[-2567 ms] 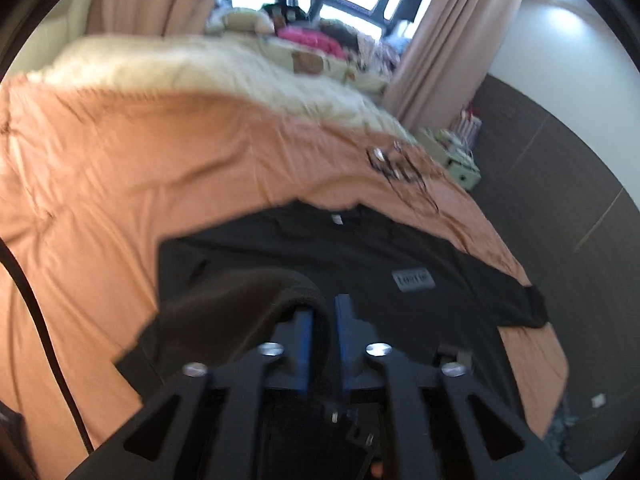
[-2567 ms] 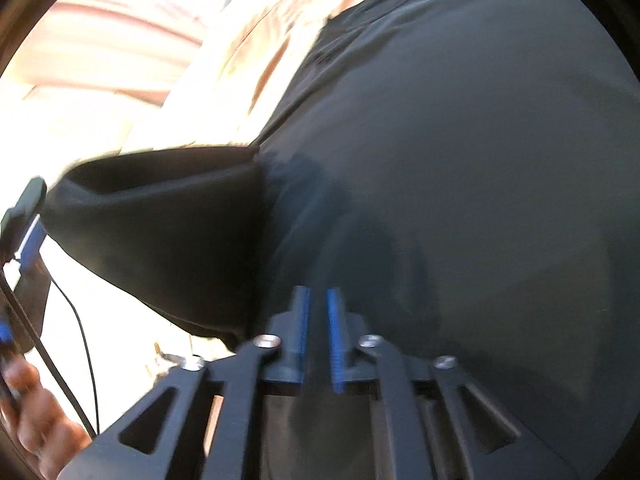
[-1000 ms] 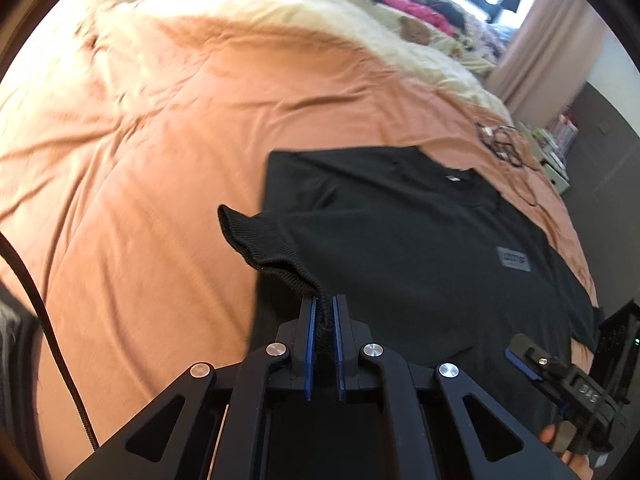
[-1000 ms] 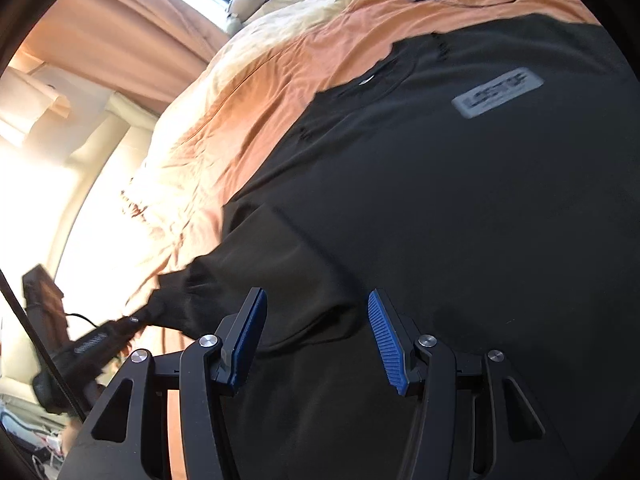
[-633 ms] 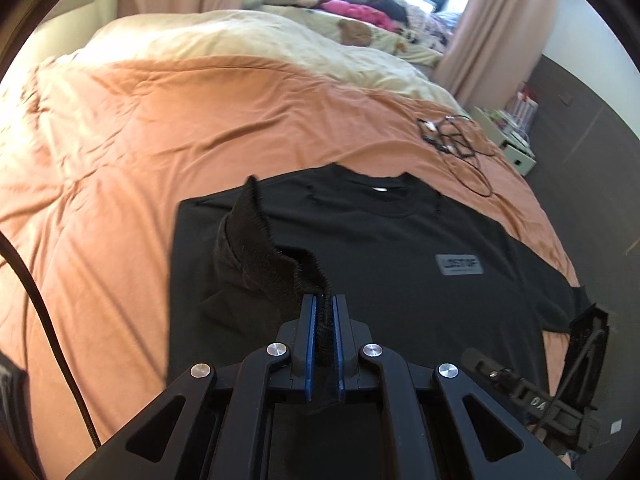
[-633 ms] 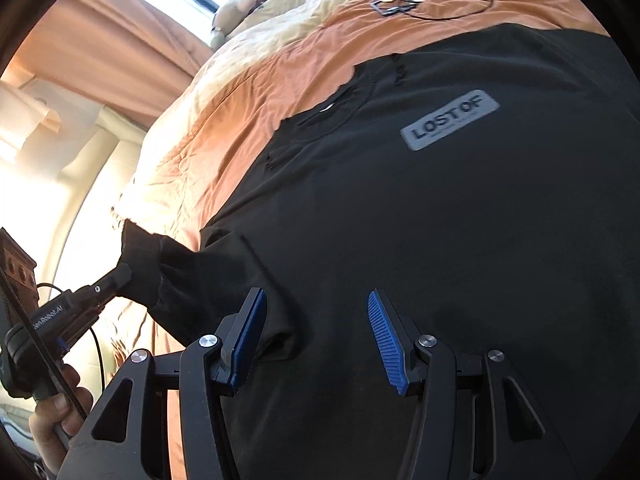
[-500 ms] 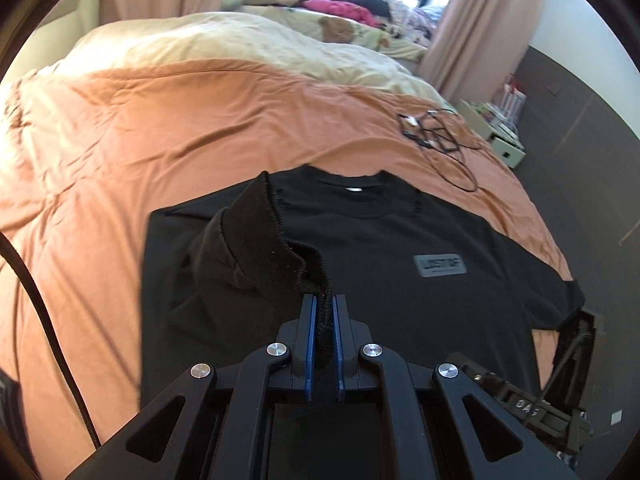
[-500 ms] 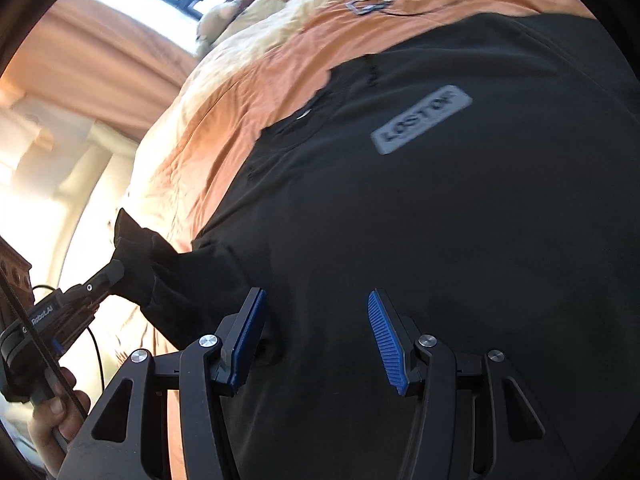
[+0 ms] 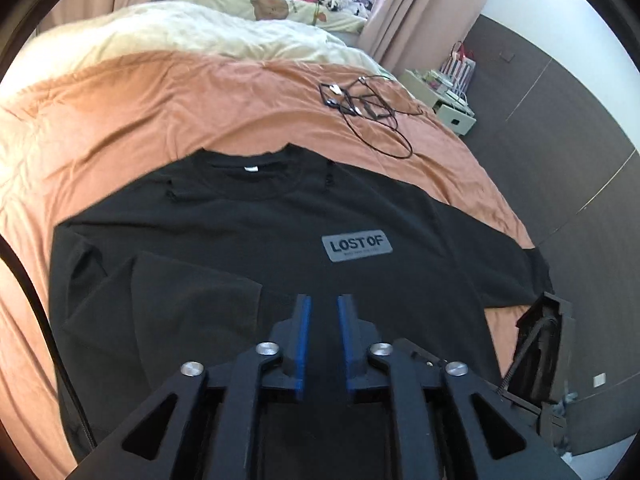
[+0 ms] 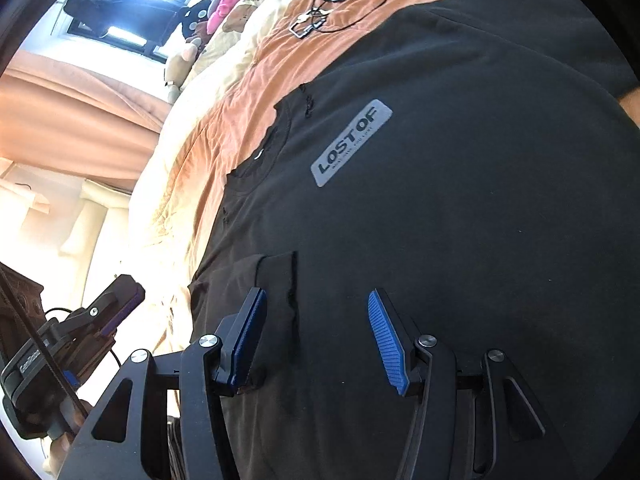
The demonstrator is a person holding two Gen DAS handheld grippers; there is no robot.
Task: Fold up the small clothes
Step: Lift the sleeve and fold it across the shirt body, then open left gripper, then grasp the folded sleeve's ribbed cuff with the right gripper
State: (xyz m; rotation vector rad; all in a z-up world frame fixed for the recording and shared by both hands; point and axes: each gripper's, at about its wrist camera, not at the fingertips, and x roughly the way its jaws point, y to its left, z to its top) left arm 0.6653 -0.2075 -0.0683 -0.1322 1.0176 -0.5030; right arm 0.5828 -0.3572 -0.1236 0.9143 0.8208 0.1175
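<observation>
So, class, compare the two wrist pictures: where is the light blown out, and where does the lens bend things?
Right wrist view: the window and the left edge glare to white, and the black cotton T-shirt bulges like a dome. Left wrist view: even daylight, the grey rectangular "LOST OF" chest patch reads sharp, and the orange bed cover curves at the rim.

Black T-shirt (image 9: 248, 216) with grey patch (image 9: 357, 245) lettered black; orange bedsheet (image 9: 132, 112); cream duvet (image 9: 192, 32); blue gripper pads (image 10: 384, 338).

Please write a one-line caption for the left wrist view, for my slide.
Open left gripper above a black T-shirt with one sleeve folded inward.
</observation>
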